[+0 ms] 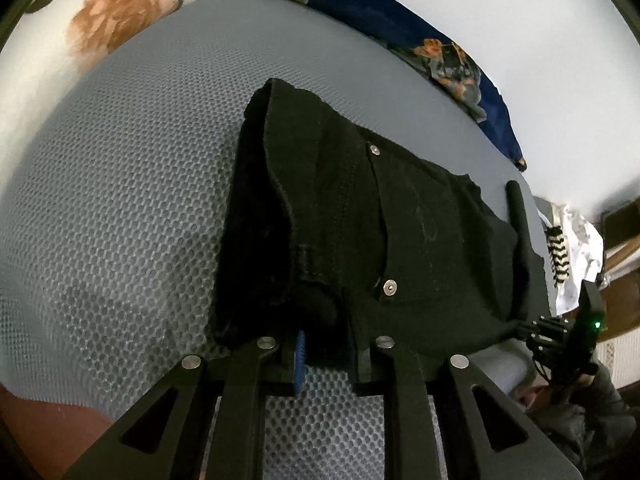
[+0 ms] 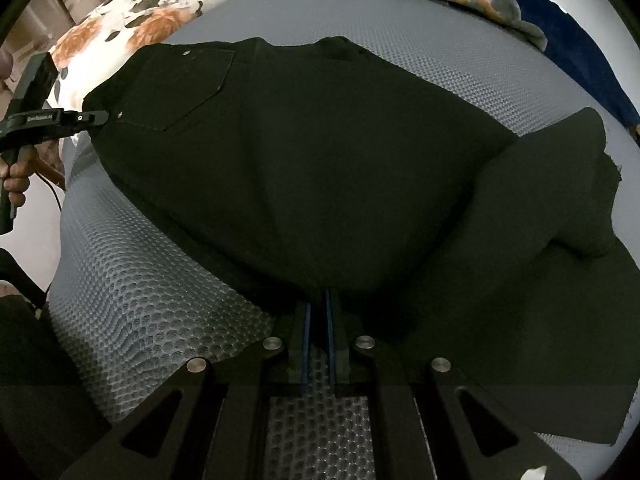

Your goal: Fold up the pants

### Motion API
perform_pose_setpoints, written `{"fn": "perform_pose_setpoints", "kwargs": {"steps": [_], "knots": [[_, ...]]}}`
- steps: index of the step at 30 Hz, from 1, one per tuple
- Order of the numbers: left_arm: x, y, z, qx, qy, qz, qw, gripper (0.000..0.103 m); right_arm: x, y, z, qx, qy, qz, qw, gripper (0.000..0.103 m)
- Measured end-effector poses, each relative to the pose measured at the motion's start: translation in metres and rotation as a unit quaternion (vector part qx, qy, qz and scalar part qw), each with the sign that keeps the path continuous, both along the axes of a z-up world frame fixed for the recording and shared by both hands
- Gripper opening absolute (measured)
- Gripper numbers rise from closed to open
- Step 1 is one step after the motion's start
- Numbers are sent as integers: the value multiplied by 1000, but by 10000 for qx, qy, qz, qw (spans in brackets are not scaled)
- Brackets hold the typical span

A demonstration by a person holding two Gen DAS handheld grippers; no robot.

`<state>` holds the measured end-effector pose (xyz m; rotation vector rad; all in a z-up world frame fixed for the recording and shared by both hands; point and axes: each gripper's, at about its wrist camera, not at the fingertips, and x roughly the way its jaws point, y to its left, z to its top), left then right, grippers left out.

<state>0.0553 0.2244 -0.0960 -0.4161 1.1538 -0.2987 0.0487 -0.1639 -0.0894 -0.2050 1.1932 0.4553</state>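
Note:
Black pants (image 1: pixel 400 220) lie across a grey mesh mattress (image 1: pixel 120 200), back pocket and rivets up. In the left wrist view the waistband end drapes over my left gripper (image 1: pixel 328 344), which is shut on it, with a blue pad (image 1: pixel 300 360) showing under the cloth. The right wrist view shows the pants (image 2: pixel 320 160) spread wide, one leg end folded over at the right. My right gripper (image 2: pixel 318 300) is shut on their near edge. My left gripper (image 2: pixel 105 114) holds the waist corner at far left. My right gripper (image 1: pixel 524 322) pinches the far edge.
A floral pillow (image 2: pixel 132 12) sits at the back left and a dark blue floral blanket (image 2: pixel 560 28) along the back right. White cloth (image 1: pixel 576 240) lies past the mattress edge. A hand (image 2: pixel 18 180) grips the left gripper's handle. Bare mattress (image 2: pixel 140 300) shows in front.

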Motion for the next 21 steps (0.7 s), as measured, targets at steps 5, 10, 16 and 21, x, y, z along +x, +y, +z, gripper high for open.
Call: {"fn": "perform_pose_setpoints", "kwargs": {"steps": [5, 10, 16, 21], "knots": [[-14, 1, 12, 336, 72, 6, 9994, 39, 2, -6, 2, 93, -24, -49, 9999, 11], [-35, 8, 42, 1373, -318, -52, 9900, 44, 3, -16, 7, 355, -46, -235, 9991, 26], [-48, -44, 78, 1643, -1196, -586, 9774, 44, 6, -23, 11, 533, -66, -366, 9979, 26], [-46, -140, 75, 1357, -1630, -1977, 9570, 44, 10, -23, 14, 618, -87, -425, 9971, 26]]}}
